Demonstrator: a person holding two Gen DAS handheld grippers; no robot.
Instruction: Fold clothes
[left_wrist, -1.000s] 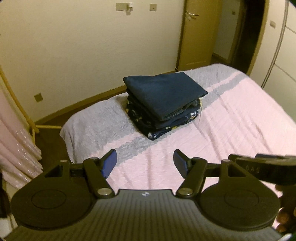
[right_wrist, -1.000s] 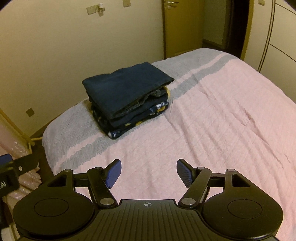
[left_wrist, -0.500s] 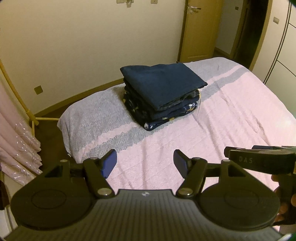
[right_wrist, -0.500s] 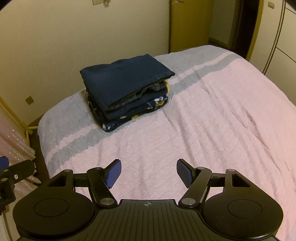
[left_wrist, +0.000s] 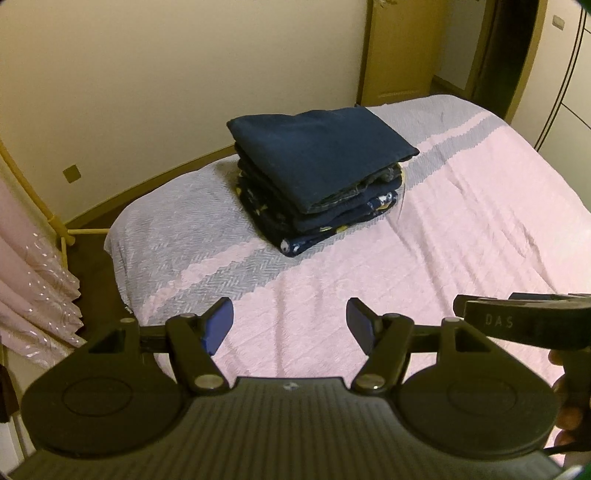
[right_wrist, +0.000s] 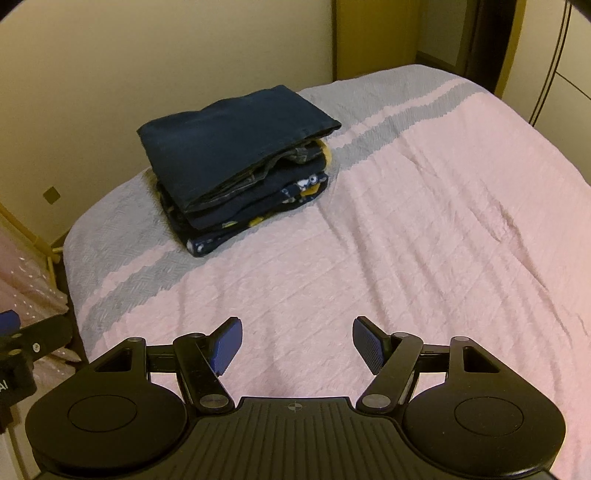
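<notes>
A stack of folded dark navy clothes (left_wrist: 321, 177) sits on the grey end of the bed; lower layers show a yellow and white print. It also shows in the right wrist view (right_wrist: 236, 162). My left gripper (left_wrist: 290, 326) is open and empty, above the pink bedspread, well short of the stack. My right gripper (right_wrist: 295, 341) is open and empty too, over the pink bedspread. The right gripper's body (left_wrist: 524, 325) shows at the right edge of the left wrist view.
The bed (right_wrist: 443, 229) has a pink cover with grey bands and fills most of both views. A pink curtain (left_wrist: 29, 266) and a yellow rail (left_wrist: 33, 188) stand at the left. A wall, a door (left_wrist: 399, 48) and wardrobe doors lie beyond.
Both views have tilted down and drawn slightly nearer; the stack sits lower and larger in frame. Both grippers stay open and empty.
</notes>
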